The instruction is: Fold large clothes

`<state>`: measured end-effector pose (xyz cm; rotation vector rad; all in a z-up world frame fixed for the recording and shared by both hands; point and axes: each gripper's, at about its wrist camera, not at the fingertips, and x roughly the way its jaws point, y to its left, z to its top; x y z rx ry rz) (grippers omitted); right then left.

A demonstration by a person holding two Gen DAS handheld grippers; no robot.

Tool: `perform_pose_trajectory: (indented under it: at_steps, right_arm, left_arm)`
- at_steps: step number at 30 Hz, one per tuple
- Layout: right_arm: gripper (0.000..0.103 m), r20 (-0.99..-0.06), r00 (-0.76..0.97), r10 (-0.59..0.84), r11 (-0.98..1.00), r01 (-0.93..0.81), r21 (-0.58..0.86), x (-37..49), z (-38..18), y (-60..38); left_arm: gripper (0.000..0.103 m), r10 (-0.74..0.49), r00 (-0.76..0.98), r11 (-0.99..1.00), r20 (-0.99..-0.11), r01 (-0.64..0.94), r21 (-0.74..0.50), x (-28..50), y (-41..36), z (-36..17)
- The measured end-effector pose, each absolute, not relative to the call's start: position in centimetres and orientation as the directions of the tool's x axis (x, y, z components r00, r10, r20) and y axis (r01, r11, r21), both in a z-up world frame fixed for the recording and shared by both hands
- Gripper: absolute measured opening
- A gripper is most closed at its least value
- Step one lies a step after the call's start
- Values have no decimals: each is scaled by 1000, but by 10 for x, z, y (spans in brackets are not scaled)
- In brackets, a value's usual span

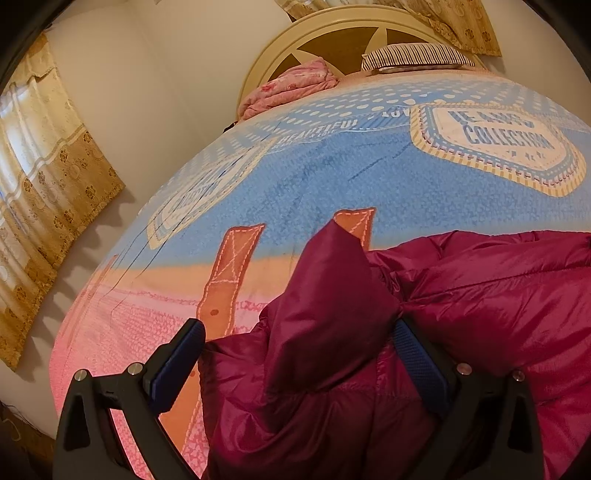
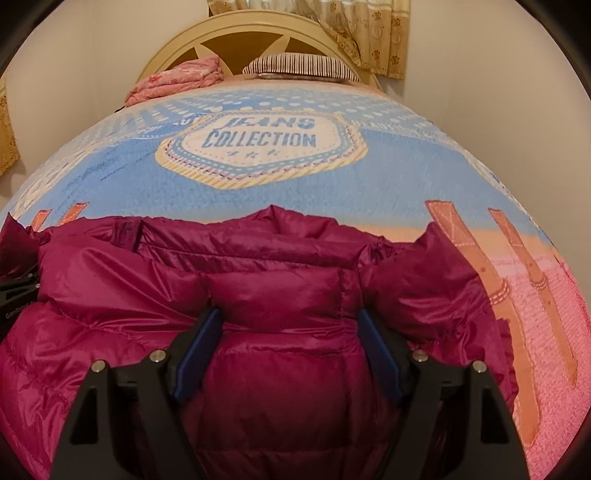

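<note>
Glossy magenta quilted puffer jacket (image 2: 280, 295) lies on the bed, spread under and ahead of both tools; shiny nylon shell, puffy stitched baffles, crumpled edges.

Right tool (image 2: 290, 350): black frame, flat blue textured pads (image 2: 195, 358), jaws spread wide. A fat padded section of the jacket bulges between the pads; fabric seems to touch both inner faces, but cannot tell whether it is pinched or just lying there. Further ahead of this tool is the jacket's rumpled collar edge, then bare bed cover.

Left tool (image 1: 299, 354): same build, jaws wide apart. Its left pad (image 1: 177, 365) hangs free over the bed cover, touching no jacket. The right pad is sunk against the fabric. A smooth, pointed fold of jacket stands up between the fingers, not clamped. So released.

Bed cover (image 1: 332, 166): flat woven print, blue with dots and a badge reading "JEANS COLLECTION", pink towards the tools, orange stitched strap shapes.

Far ahead of both tools: cream curved headboard (image 2: 207, 33), striped flat pillow (image 2: 299, 62), crumpled pink floral blanket (image 2: 173, 79). Beige patterned curtains (image 1: 48, 192) hang off to the left tool's left.
</note>
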<state>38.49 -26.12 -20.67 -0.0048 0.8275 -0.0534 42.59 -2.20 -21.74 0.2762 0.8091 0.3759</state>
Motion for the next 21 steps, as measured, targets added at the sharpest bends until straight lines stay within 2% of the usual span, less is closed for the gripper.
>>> perform_pose_trajectory:
  at_steps: [21]
  right_arm:
    - [79, -753, 657, -27, 999, 42, 0, 389, -209, -267]
  left_arm:
    - [102, 452, 620, 883, -641, -212, 418, 428, -27, -214]
